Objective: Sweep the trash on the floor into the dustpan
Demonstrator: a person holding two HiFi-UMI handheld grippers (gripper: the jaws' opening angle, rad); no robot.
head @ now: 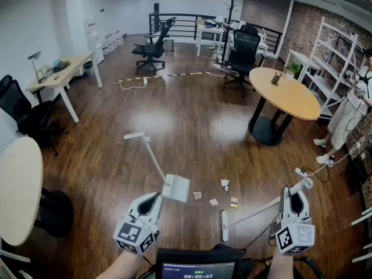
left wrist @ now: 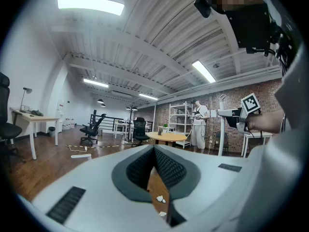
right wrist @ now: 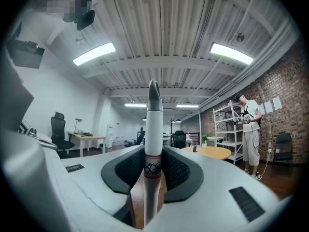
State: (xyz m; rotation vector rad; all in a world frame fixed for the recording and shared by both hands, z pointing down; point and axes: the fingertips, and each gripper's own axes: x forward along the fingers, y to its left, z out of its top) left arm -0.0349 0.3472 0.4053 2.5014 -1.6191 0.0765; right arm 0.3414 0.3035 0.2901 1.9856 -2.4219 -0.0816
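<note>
Grips the white long-handled broom [head: 224, 226] in the right hand-held gripper [head: 294, 195], clamped on its shaft; carries nothing in the all-but-closed left hand-held gripper [head: 154, 197] beside the white upright dustpan [head: 176, 188], lower centre. Risks flicking the small pale scraps [head: 213, 202] right of it past the unheld pan

Left hand-held gripper [head: 156, 199] closed and empty; right hand-held gripper [head: 296, 194] clamps broom handle [head: 256, 210].

Round wooden table [head: 285, 92] on a black pedestal. Just behind it, a black office chair [head: 243, 54]. To its right, white shelving [head: 328, 51] and a standing person [head: 347, 114]. Far to its left, a long desk [head: 61, 74].
</note>
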